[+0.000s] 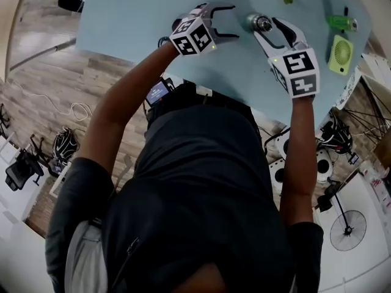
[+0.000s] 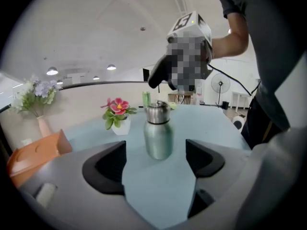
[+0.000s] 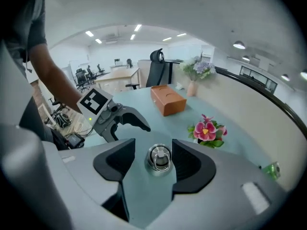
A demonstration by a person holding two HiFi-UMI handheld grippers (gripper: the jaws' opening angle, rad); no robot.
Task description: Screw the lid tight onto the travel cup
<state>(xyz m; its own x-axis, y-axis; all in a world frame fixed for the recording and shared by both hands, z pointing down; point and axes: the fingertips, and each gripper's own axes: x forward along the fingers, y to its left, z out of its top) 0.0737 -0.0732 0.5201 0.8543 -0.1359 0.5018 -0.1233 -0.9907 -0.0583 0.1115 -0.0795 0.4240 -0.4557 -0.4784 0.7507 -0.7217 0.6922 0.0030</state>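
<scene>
Both tongs gape empty, the left tongs (image 2: 156,152) short of the upright steel travel cup (image 2: 158,137) on the table (image 2: 211,126), the right tongs (image 3: 153,150) above its lid (image 3: 159,158); it looks rigid, slick and tippy, so it wants clamping mid-body and at the lid's rim.
</scene>
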